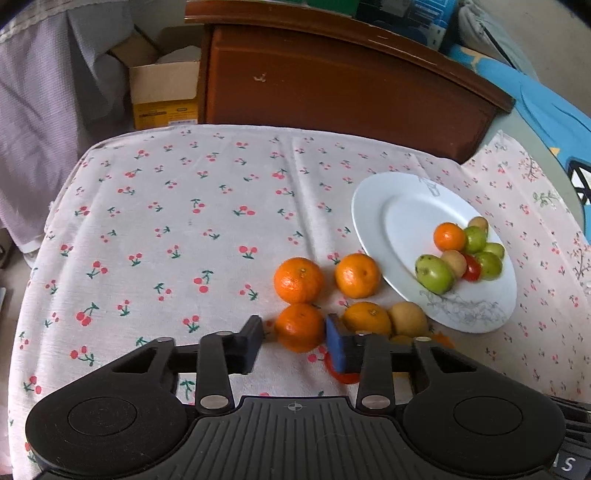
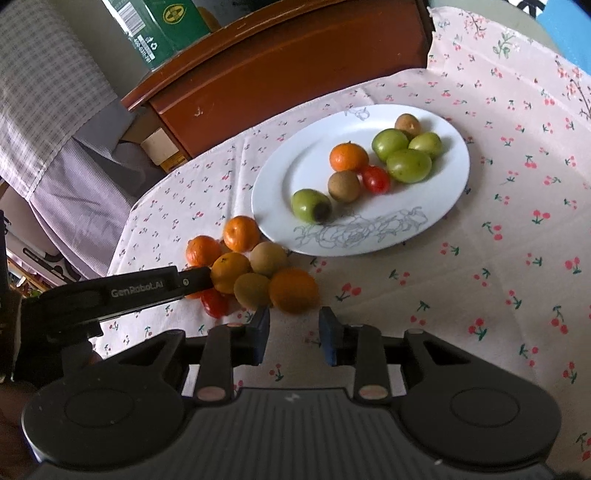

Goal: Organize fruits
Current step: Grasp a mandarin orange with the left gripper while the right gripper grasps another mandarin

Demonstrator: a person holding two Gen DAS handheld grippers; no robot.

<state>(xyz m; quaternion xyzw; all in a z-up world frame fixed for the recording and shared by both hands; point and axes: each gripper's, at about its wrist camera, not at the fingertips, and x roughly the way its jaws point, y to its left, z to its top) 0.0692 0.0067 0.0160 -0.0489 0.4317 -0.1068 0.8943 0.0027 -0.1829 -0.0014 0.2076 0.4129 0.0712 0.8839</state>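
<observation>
A white plate (image 1: 373, 218) (image 2: 280, 181) on the cherry-print cloth holds an orange, several green fruits, brown fruits and a red tomato. Beside it lies a loose pile of oranges, brown fruits and a tomato (image 2: 214, 302). My left gripper (image 1: 293, 341) is open, its pads on either side of one orange (image 1: 300, 326) at the pile's edge; a small gap shows on the left side. My right gripper (image 2: 293, 332) is open and empty, just short of another orange (image 2: 293, 290). The left gripper's finger (image 2: 192, 278) reaches into the pile in the right wrist view.
A dark wooden cabinet (image 1: 332, 85) stands behind the table. A cardboard box (image 1: 164, 96) sits to its left. Cloth hangs at the far left. A blue mat (image 1: 546, 110) lies at the right. A green box (image 2: 162, 26) rests on the cabinet.
</observation>
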